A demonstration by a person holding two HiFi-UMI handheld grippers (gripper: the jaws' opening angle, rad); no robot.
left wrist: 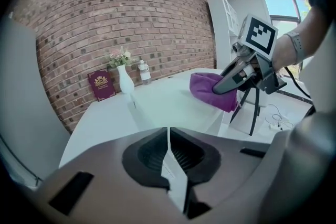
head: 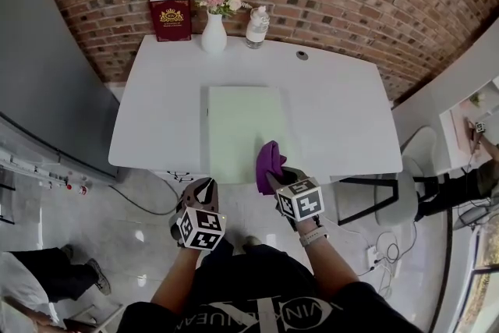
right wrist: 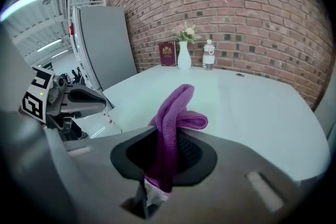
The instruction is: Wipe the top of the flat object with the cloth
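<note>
The right gripper (right wrist: 164, 164) is clamped on a purple cloth (right wrist: 173, 120), which bunches up between its jaws and folds over at the top; the cloth sits at the near right corner of the pale green mat (head: 238, 125), though whether it touches the mat is unclear; the left gripper (left wrist: 169, 161) has its jaws pressed together with nothing between them, held off the table's near edge; the mat lies flat on the white table (head: 343, 113); a book (head: 170, 17), vase (head: 214, 33) and bottle (head: 256, 27) stand along the far edge.

right tongs (head: 275, 178) grip purple cloth (head: 270, 158) at near edge of pale green mat (head: 240, 121)
</note>
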